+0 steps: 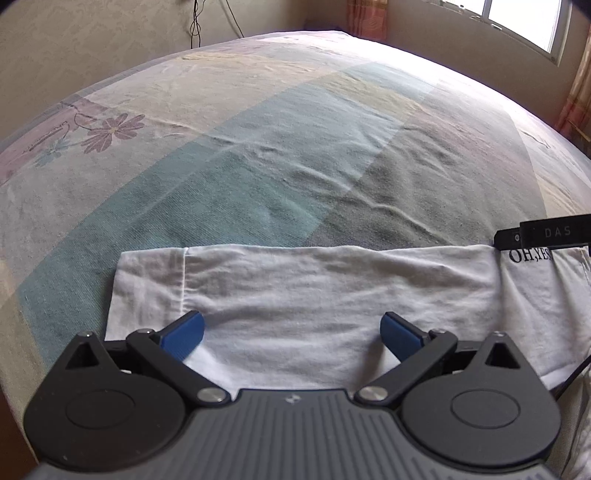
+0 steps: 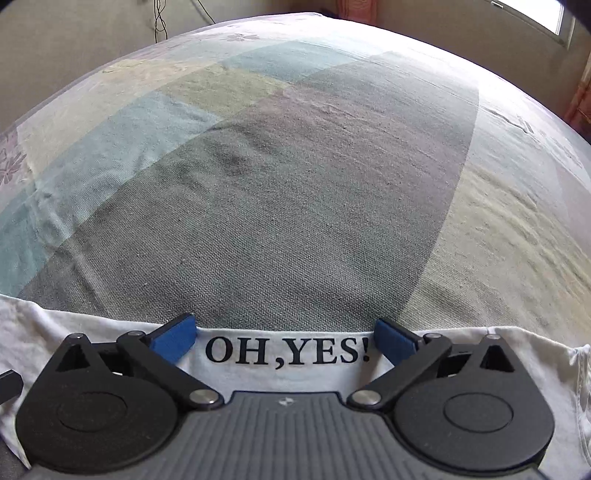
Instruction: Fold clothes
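Note:
A white T-shirt (image 1: pixel 332 291) lies flat and folded on the bed, with black lettering "OH,YES!" (image 2: pixel 286 350) on it. In the left wrist view my left gripper (image 1: pixel 291 328) is open just above the folded cloth, blue pads wide apart, nothing between them. In the right wrist view my right gripper (image 2: pixel 284 338) is open over the printed part of the shirt (image 2: pixel 517 343), its blue pads either side of the lettering and not pressing on the cloth. The tip of the right gripper (image 1: pixel 543 234) shows black at the right edge of the left wrist view.
The bed (image 1: pixel 280 158) has a faded patchwork sheet in teal, grey and cream with flower prints (image 1: pixel 110 131). Walls, hanging cables (image 1: pixel 195 22), a window (image 1: pixel 517 18) and curtains (image 1: pixel 576 92) lie beyond its far edge.

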`<state>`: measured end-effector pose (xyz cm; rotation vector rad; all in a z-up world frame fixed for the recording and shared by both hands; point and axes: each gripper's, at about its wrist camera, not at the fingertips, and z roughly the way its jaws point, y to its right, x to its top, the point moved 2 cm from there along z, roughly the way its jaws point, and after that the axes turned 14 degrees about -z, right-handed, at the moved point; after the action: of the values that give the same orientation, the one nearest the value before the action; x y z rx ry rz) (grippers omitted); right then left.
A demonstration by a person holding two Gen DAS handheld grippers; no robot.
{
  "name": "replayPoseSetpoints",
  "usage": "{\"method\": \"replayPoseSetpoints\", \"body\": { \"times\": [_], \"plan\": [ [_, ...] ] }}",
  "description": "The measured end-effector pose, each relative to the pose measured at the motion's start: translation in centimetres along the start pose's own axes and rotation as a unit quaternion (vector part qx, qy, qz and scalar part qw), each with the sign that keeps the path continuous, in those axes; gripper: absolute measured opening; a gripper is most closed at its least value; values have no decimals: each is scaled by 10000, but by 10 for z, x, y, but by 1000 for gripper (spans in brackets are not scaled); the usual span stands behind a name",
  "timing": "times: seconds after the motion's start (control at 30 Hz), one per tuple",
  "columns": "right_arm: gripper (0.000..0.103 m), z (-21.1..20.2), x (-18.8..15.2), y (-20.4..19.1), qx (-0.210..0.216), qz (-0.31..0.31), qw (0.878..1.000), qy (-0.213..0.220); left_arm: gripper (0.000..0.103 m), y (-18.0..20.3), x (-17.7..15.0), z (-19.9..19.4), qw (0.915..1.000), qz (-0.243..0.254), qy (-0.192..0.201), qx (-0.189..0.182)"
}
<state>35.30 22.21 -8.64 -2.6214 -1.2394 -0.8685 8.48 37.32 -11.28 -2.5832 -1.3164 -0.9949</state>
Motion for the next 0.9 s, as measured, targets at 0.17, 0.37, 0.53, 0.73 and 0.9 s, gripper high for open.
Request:
{"method": "replayPoseSetpoints", "body": {
  "times": [0.17,0.37,0.53,0.73,0.9],
  "plan": [
    [100,-36,-2,-7,608,204,9979,-19,101,-11,6,-1,9994,-335,39,-98],
    [103,-19,-12,-46,436,-226,9975,-503,101,-12,5,-1,9995,-281,6,-105],
    [103,0,7,-43,204,-117,9997,-71,101,-7,3,1,9999,-112,-36,14],
    [103,-24,8,-20,402,222,9987,204,101,-5,2,2,10000,-17,-24,82],
    [103,-45,-16,5,241,375,9990,-39,101,-6,2,2,10000,-49,-16,65]
  ]
}}
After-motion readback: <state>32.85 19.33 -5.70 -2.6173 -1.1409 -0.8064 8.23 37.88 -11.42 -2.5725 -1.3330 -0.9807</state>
